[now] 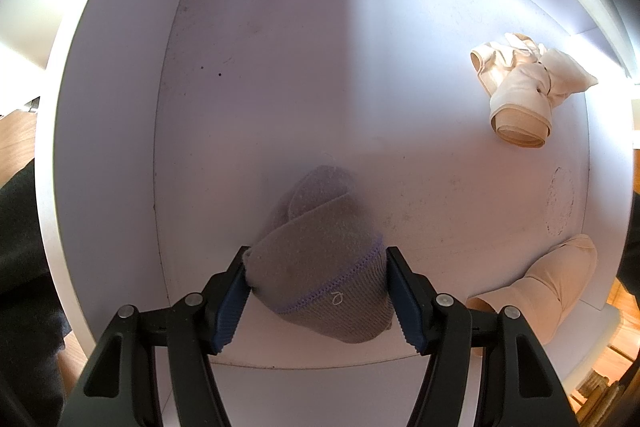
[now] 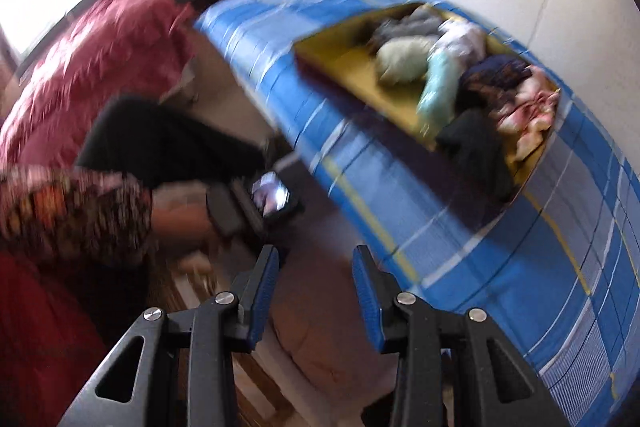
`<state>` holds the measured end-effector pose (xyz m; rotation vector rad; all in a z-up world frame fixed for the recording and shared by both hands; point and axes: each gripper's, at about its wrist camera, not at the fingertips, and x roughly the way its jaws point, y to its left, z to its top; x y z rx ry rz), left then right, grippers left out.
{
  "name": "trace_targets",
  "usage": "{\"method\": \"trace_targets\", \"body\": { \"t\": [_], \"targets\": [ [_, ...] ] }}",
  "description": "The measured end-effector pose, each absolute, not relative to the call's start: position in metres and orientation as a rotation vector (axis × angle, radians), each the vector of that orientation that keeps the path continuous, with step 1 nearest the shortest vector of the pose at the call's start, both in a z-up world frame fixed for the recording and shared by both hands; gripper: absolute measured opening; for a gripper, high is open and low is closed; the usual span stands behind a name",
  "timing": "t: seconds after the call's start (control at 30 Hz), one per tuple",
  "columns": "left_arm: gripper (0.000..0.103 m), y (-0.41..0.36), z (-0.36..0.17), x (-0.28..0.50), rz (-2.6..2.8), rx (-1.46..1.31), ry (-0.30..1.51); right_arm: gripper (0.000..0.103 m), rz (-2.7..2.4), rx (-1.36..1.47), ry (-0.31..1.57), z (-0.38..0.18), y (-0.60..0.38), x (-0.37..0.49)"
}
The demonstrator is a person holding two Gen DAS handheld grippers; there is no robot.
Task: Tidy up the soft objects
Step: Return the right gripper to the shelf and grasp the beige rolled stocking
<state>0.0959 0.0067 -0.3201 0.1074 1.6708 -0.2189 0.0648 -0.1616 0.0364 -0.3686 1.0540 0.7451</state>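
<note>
In the left wrist view my left gripper (image 1: pixel 316 255) points straight down into a white drawer (image 1: pixel 112 107) and is shut on a rolled grey sock bundle (image 1: pixel 320 219) with a purple-stitched cuff; both blue pads press its sides. Two beige sock bundles lie in the same drawer: one at the far right (image 1: pixel 520 87), another at the near right (image 1: pixel 552 283). The right wrist view is blurred by motion. There my right gripper (image 2: pixel 316 255) is open with nothing between its fingers, low in front of a yellow tray (image 2: pixel 360 75) that holds a pile of soft clothes (image 2: pixel 460 67).
The yellow tray rests on a bed with a blue plaid cover (image 2: pixel 440 227). A red quilt (image 2: pixel 100 59) lies to the left. A person's arm in a patterned sleeve (image 2: pixel 72 211) reaches down at left, holding the other black gripper unit (image 2: pixel 256 203). The drawer floor (image 1: pixel 280 67) is bare at left.
</note>
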Motion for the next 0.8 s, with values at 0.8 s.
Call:
{"method": "trace_targets", "body": {
  "t": [0.8],
  "targets": [
    [0.064, 0.003, -0.314, 0.098, -0.232, 0.144, 1.651, 0.038, 0.644, -0.678, 1.709, -0.253, -0.144, 0.052]
  ]
}}
